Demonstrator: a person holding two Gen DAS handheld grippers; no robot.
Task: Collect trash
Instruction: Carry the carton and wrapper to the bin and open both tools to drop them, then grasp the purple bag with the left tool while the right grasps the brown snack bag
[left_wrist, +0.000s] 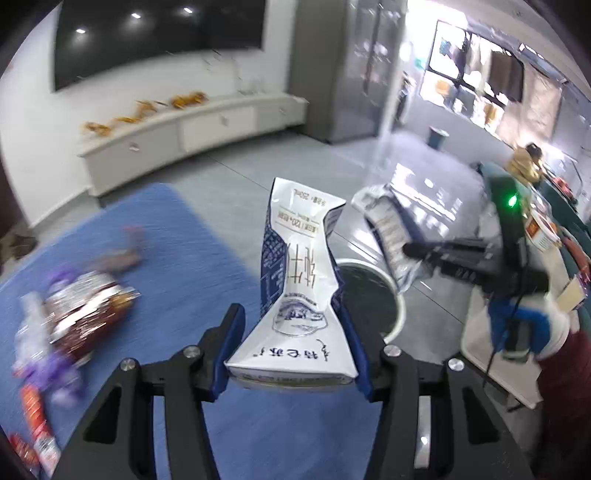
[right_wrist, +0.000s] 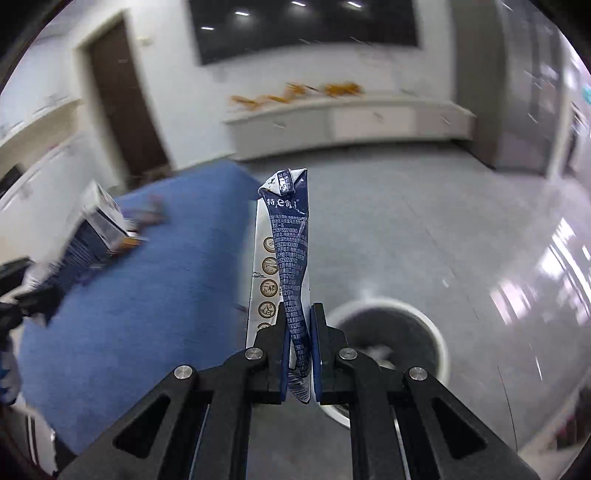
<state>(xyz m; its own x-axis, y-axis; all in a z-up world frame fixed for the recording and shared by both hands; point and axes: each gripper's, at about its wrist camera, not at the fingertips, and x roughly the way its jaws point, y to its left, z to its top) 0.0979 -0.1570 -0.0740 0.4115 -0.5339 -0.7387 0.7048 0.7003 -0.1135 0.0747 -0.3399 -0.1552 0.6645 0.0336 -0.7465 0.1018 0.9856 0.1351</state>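
Note:
My left gripper (left_wrist: 291, 314) is shut on a crumpled white and blue milk carton (left_wrist: 299, 266) and holds it upright in the air. Behind it on the grey floor stands a white-rimmed trash bin (left_wrist: 397, 299) with a dark liner. My right gripper (right_wrist: 300, 310) is shut on a flattened blue and white carton (right_wrist: 291, 236), just left of the same bin (right_wrist: 439, 343). In the left wrist view the right gripper (left_wrist: 410, 251) shows at the right with its carton (left_wrist: 388, 236) above the bin. The left-held carton (right_wrist: 99, 221) shows blurred at the left edge of the right wrist view.
A blue mat (left_wrist: 166, 229) covers the floor at left, with brown and purple wrappers (left_wrist: 85, 314) and a red packet (left_wrist: 37, 435) on it. A low white cabinet (left_wrist: 207, 125) runs along the back wall. A person (left_wrist: 528, 162) sits far right.

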